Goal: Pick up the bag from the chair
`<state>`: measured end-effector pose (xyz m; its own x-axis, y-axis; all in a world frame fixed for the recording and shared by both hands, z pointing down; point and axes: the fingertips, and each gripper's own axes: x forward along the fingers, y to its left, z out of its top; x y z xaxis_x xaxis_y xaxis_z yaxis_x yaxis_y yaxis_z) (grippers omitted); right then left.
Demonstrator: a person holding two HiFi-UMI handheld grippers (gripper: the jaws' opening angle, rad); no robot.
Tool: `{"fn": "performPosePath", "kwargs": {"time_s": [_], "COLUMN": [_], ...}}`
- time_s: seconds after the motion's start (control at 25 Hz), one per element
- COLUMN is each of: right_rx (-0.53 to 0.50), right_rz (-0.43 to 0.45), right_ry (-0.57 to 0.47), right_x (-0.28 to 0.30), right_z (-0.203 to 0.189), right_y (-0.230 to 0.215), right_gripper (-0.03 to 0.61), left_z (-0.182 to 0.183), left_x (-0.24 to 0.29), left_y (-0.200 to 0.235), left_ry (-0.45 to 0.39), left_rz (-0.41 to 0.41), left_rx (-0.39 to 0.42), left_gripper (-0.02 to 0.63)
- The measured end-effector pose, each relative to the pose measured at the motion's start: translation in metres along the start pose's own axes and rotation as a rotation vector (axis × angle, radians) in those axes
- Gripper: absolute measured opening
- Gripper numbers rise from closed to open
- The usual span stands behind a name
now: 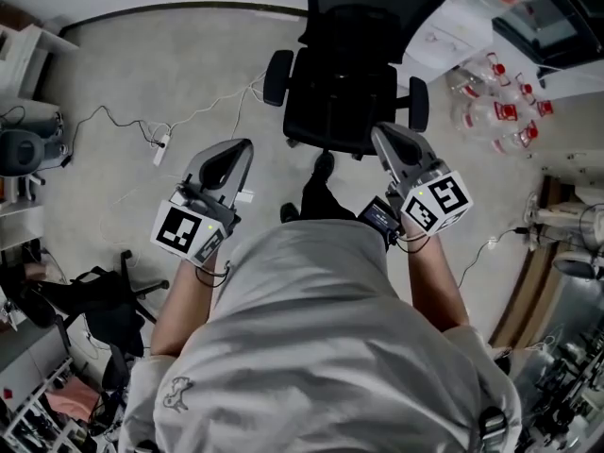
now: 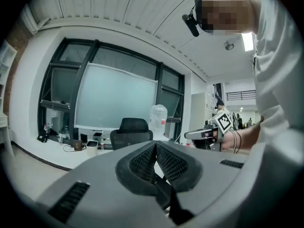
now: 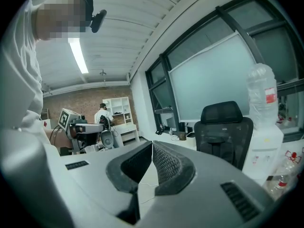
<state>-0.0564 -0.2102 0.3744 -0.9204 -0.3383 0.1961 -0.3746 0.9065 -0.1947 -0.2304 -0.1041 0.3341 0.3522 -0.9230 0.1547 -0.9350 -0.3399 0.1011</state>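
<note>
A black office chair (image 1: 344, 74) stands on the floor just ahead of me, also seen in the left gripper view (image 2: 132, 132) and the right gripper view (image 3: 225, 132). I cannot make out a bag on its dark seat in any view. My left gripper (image 1: 245, 146) is held out at the chair's front left, jaws shut and empty (image 2: 156, 145). My right gripper (image 1: 379, 132) is held at the chair's front right, close to the seat edge, its jaws also shut with nothing between them (image 3: 152, 145). Both point roughly level towards the chair.
Several clear water bottles (image 1: 495, 111) lie on the floor at the right of the chair. A white cable with a power strip (image 1: 160, 144) runs across the floor at the left. Another dark chair (image 1: 104, 300) stands at lower left. A person (image 3: 101, 114) stands by shelves far back.
</note>
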Motion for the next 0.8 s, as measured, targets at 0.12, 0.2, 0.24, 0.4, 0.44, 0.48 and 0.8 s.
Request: {"fn": "performPosePath", "kwargs": {"time_s": [0.12, 0.2, 0.24, 0.4, 0.44, 0.48, 0.8], "right_rx": [-0.002, 0.003, 0.007, 0.019, 0.021, 0.026, 0.04], "right_rz": [-0.013, -0.02, -0.019, 0.007, 0.014, 0.021, 0.077], "right_ry": [0.0, 0.011, 0.017, 0.035, 0.036, 0.031, 0.006], "right_x": [0.017, 0.026, 0.032, 0.056, 0.06, 0.064, 0.081], "right_z": [0.008, 0.01, 0.011, 0.021, 0.023, 0.026, 0.043], "right_y": [-0.027, -0.049, -0.06, -0.099, -0.108, -0.118, -0.178], "right_gripper": [0.034, 0.034, 0.034, 0.034, 0.034, 0.034, 0.035], "left_z": [0.002, 0.004, 0.006, 0.01, 0.012, 0.014, 0.028], "left_x": [0.024, 0.048, 0.06, 0.112, 0.126, 0.139, 0.223], "left_y": [0.023, 0.035, 0.041, 0.058, 0.059, 0.06, 0.069], "left_ry": [-0.002, -0.003, -0.004, -0.002, -0.001, -0.001, 0.002], "left_rz": [0.011, 0.01, 0.009, -0.007, -0.016, -0.022, -0.064], "left_rx": [-0.008, -0.01, -0.013, -0.029, -0.027, -0.025, -0.003], "left_gripper": [0.012, 0.012, 0.012, 0.012, 0.012, 0.012, 0.012]}}
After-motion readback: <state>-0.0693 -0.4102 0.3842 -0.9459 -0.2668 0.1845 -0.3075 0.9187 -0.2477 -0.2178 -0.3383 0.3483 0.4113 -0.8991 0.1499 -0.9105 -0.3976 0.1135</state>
